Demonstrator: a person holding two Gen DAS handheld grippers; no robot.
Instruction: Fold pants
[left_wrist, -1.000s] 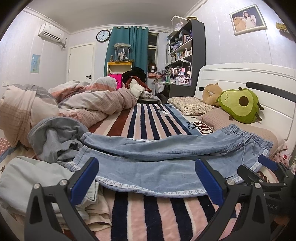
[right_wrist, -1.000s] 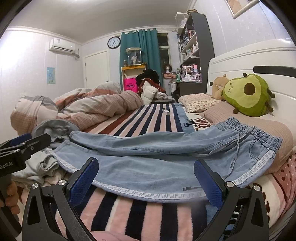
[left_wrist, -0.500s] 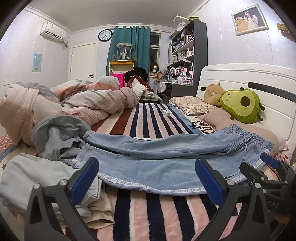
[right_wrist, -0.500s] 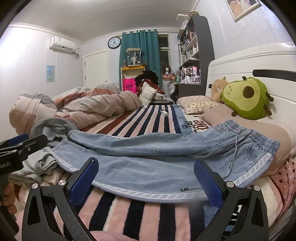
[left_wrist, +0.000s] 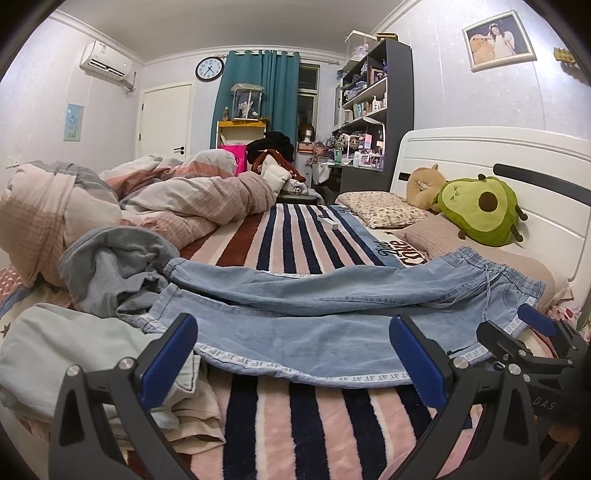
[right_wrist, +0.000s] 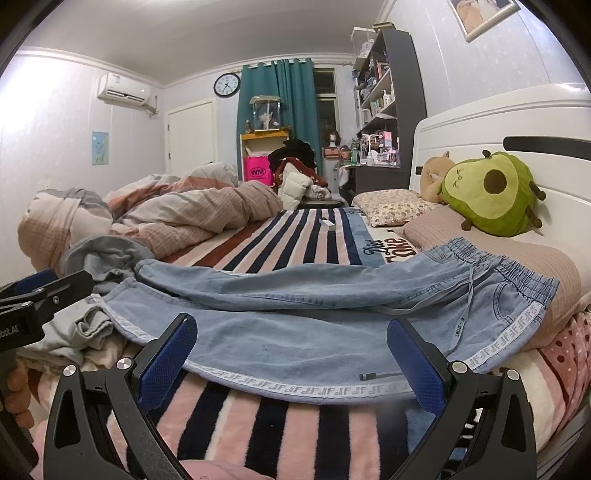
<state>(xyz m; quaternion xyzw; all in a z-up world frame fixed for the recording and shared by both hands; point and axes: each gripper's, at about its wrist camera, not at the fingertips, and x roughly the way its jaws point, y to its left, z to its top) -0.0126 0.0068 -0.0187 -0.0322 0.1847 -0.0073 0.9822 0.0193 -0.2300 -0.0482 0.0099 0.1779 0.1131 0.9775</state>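
Both grippers hang low over the near edge of the bed, and both have their blue fingers spread wide with nothing between them. Left gripper faces the pant legs, and right gripper faces the same blue pants from nearer the waist.

Biggest of all is the striped blanket, with pink, white, navy and dark red bands. It is the thing to find everything else by. A puffy pink and grey quilt sits bunched on the blanket's far left side.

The blue jeans lie flat across the blanket, close to the grippers. Their legs point left and their stretchy waist lies to the right, up on a pink pillow. One leg lies partly over the other. A white band with letters runs along the near edge.

A grey sweater is crumpled on the blanket, touching the leg ends of the jeans. A pale cloth lies in a heap just in front of it.

A green avocado plush rests at the right of the blanket, against the white headboard. A flowery pillow lies beside it.

A small white box sits far back on the blanket.
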